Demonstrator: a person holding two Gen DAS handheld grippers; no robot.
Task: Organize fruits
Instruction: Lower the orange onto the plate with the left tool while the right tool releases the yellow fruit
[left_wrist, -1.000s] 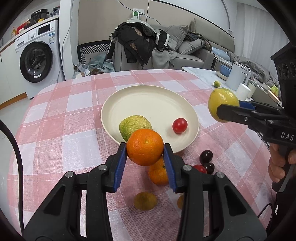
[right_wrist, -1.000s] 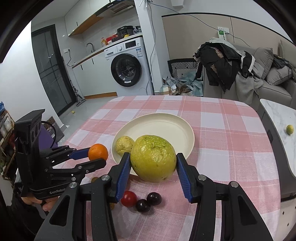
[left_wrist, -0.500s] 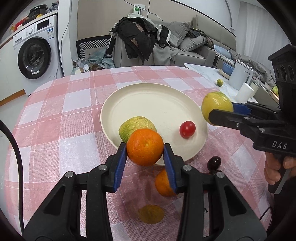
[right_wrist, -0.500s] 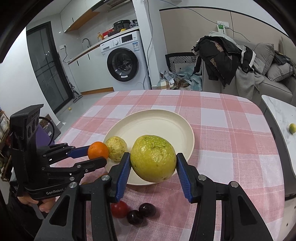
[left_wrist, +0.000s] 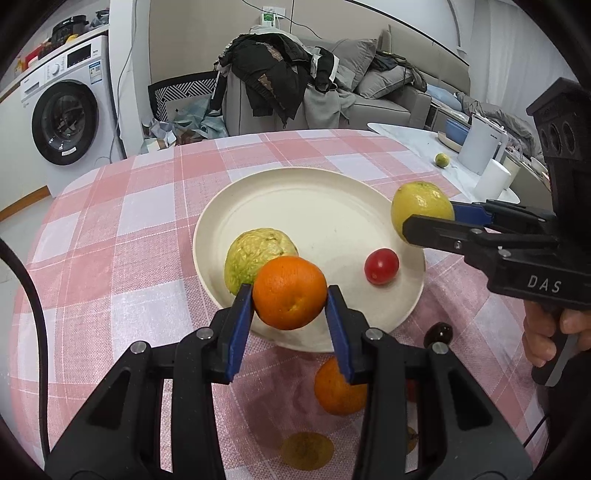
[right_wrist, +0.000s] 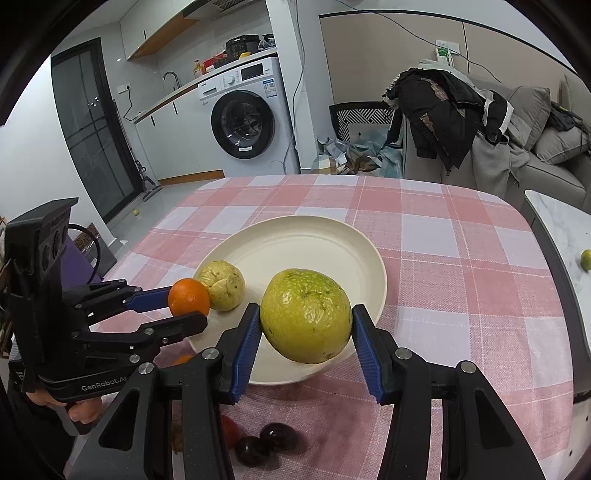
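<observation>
two fruits held over the plate's near rim

our left gripper (left_wrist: 290, 301) clamps an orange (left_wrist: 290, 292); our right gripper (right_wrist: 304, 326) clamps a green-yellow fruit (right_wrist: 306, 315). both hang above the plate (left_wrist: 314, 206), whose far half lies bare, checked tablecloth (right_wrist: 461, 240) beyond.

Both held fruits, orange (left_wrist: 290, 292) and guava (right_wrist: 306, 315), now hang over the plate (left_wrist: 317, 192).

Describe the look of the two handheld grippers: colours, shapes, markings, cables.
Both are matte black plastic, with angular fingers, silver screw heads and ribbed blue pads. The left gripper reads "GenRobot.AI" in white; the right gripper reads "DAS". Each has a boxy black block with round holes. A black cable runs beside the left one.
</observation>
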